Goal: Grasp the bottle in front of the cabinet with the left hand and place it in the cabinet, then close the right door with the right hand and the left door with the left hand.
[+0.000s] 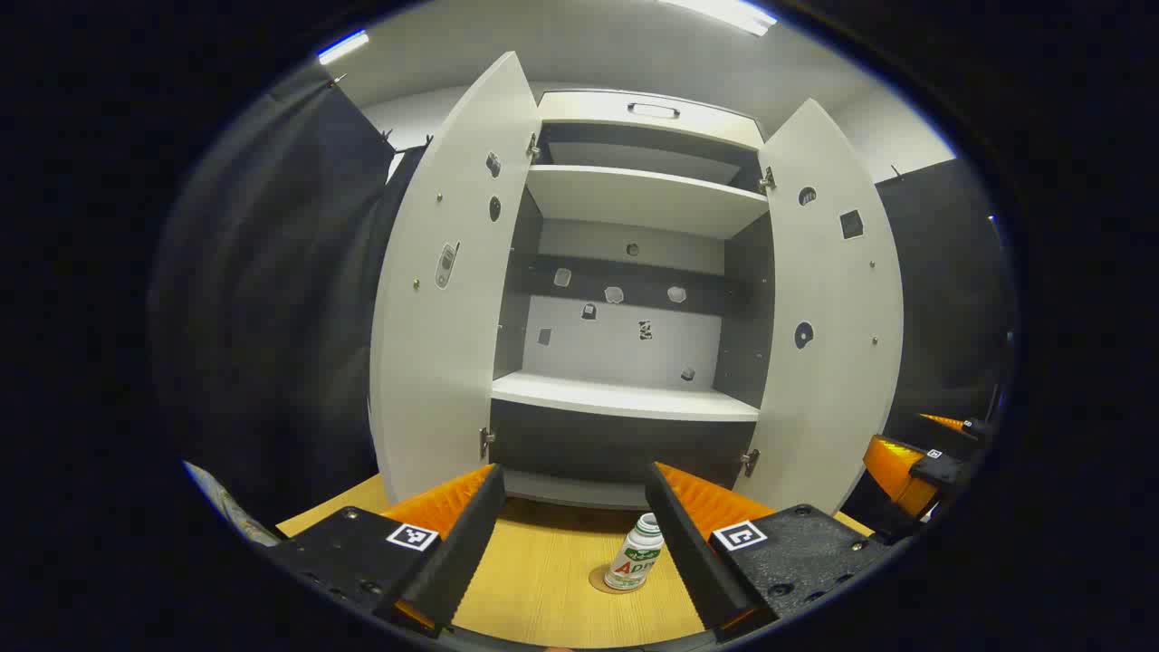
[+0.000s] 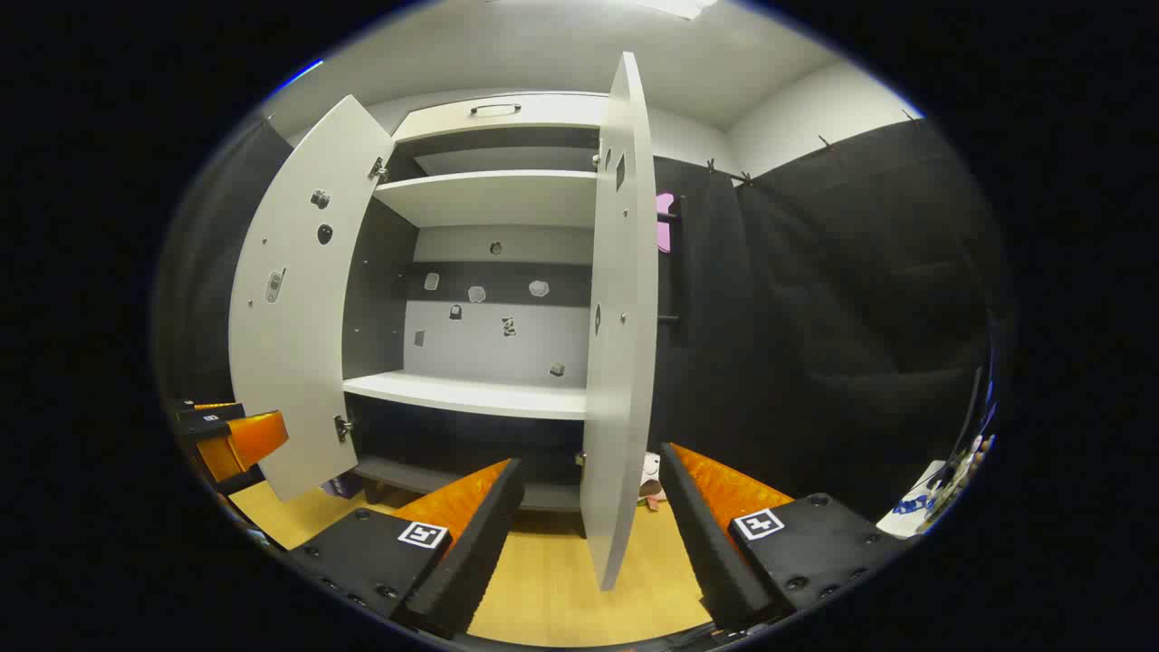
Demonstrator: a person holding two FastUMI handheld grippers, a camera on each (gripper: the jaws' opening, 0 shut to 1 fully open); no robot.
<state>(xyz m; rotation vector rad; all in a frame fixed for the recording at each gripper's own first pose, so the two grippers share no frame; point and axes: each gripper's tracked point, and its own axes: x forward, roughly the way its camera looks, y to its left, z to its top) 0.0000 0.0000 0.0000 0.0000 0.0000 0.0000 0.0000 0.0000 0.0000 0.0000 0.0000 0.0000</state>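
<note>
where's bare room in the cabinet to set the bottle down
The middle shelf is bare from side wall to side wall, and so is the upper shelf. Both doors stand wide, so the way in is free. The bottle sits close beside the left claw.

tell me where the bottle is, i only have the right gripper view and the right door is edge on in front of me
Observer: In the left gripper view the bottle stands upright on the wooden surface, just in front of the cabinet.
Operator: is the left gripper on it yet
Observer: No. The left gripper is open, and the bottle sits between its fingers, close to the one on the view's right, with neither touching it.
Operator: how far open is the right door
Observer: The right door is swung wide, with its inner face showing, and so is the left door.
</note>
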